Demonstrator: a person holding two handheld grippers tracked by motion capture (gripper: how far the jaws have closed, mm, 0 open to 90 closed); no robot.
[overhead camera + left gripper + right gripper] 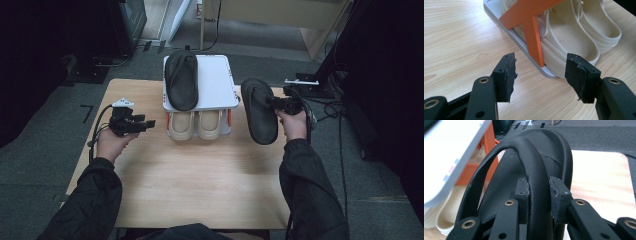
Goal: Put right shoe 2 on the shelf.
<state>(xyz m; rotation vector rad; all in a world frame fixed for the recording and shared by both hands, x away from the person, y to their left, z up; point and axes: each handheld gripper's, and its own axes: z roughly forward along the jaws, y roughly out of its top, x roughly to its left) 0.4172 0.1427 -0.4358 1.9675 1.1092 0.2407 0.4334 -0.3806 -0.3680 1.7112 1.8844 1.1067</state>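
Note:
A white two-level shoe rack stands at the table's far middle. One black flip-flop lies on its top shelf at the left. A pair of cream clogs sits on the lower level. My right gripper is shut on the strap of a second black flip-flop, which hangs in the air just right of the rack. My left gripper is open and empty, low over the table left of the rack, pointing at the clogs.
The wooden table has bare room in front of the rack. An orange brace props the rack's side. Dark carpet, cables and a black stand lie beyond the table's right edge.

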